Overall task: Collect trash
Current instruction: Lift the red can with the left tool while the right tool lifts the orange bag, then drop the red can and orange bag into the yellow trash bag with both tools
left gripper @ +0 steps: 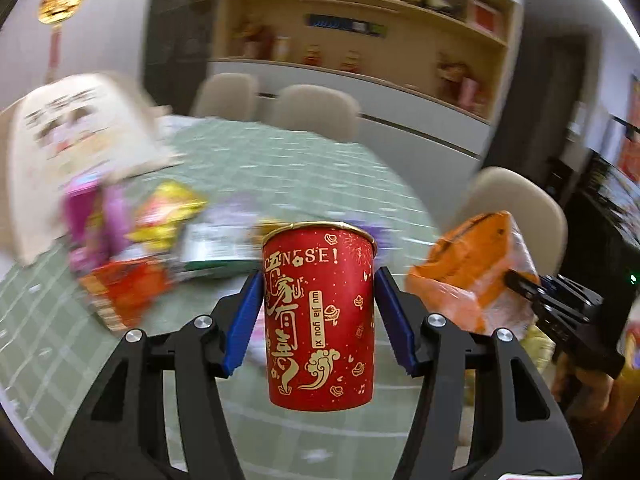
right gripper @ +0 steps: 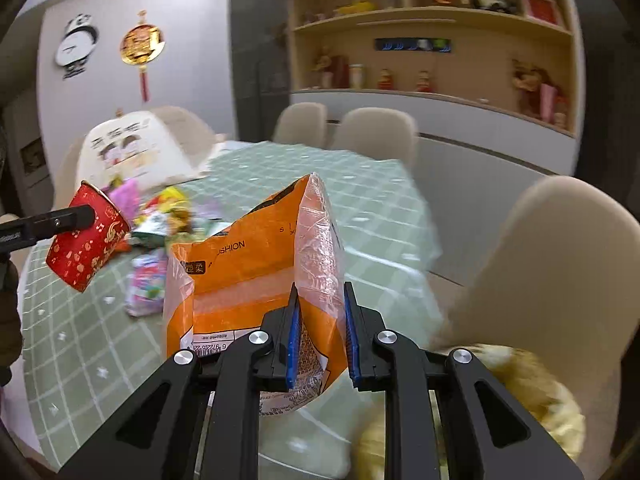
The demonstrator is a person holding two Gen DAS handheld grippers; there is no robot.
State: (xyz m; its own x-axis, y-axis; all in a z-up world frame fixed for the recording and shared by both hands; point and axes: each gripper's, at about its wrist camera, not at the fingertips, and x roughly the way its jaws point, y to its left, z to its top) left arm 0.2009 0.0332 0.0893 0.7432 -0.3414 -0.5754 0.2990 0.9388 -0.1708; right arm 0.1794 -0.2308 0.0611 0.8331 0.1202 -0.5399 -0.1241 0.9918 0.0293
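Left claw (left gripper: 318, 310) clamped on red paper cup with gold print (left gripper: 320, 316), held upright above green checked bench (left gripper: 280, 160). Right claw (right gripper: 320, 334) clamped on crumpled orange-and-clear plastic bag (right gripper: 256, 276), also off the bench. Pile of coloured snack wrappers (right gripper: 160, 216) on bench, near white paper bag (right gripper: 132, 152).

Glossy red paper cup (left gripper: 320, 316), crinkly shiny plastic bag (right gripper: 256, 280), matt checked tablecloth (right gripper: 372, 200).

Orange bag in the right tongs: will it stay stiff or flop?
The orange bag looks like thin, crinkled plastic, so probably floppy and light. The right tongs pinch only one edge, so it may sag or swing.
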